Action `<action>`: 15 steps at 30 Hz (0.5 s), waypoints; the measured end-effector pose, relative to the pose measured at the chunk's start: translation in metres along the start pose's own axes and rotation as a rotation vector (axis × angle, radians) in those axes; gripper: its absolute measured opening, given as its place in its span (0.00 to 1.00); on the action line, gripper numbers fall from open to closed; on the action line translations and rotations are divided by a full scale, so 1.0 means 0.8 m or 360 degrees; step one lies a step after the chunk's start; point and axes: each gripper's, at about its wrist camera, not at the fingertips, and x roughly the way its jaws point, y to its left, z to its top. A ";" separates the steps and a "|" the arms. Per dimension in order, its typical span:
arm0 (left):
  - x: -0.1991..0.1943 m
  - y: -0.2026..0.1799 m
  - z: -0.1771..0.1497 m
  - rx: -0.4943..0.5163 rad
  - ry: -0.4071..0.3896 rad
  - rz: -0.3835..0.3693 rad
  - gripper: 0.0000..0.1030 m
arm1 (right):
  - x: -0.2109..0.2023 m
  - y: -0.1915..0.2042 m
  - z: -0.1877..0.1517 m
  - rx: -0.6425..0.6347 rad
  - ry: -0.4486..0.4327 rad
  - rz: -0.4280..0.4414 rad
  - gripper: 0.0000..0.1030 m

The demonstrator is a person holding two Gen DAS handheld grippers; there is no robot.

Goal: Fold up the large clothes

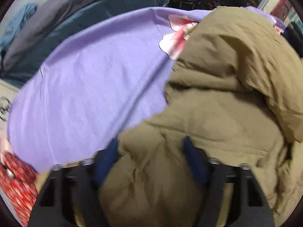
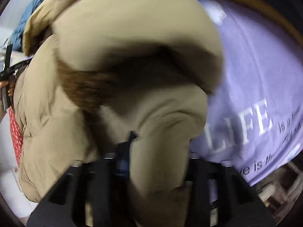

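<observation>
Both grippers pinch the jacket [image 1: 217, 98]: left gripper [image 1: 151, 151] on a puffy fold, right gripper [image 2: 161, 143] likewise. Jacket runs ahead of both, over a sheet [image 1: 90, 87]; its facing is unclear.

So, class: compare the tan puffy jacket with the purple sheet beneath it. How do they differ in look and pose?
The tan puffy jacket is thick, quilted and bunched into folds; the purple sheet is thin and spread nearly flat. The jacket is plain tan; the sheet carries a pink flower print and white lettering. The jacket lies on top; the sheet lies underneath. Both are soft fabric.
</observation>
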 end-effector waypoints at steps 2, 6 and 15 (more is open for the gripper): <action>-0.010 -0.001 -0.017 -0.0008 0.0000 -0.0022 0.39 | -0.011 0.027 0.011 -0.0180 -0.0033 -0.0071 0.16; -0.033 -0.015 -0.061 0.0016 -0.0008 -0.0071 0.17 | -0.057 0.075 0.041 -0.0440 -0.0229 -0.0146 0.14; -0.089 -0.063 -0.212 -0.0234 -0.0048 -0.0178 0.12 | -0.131 0.175 0.126 -0.1100 -0.0546 -0.0304 0.12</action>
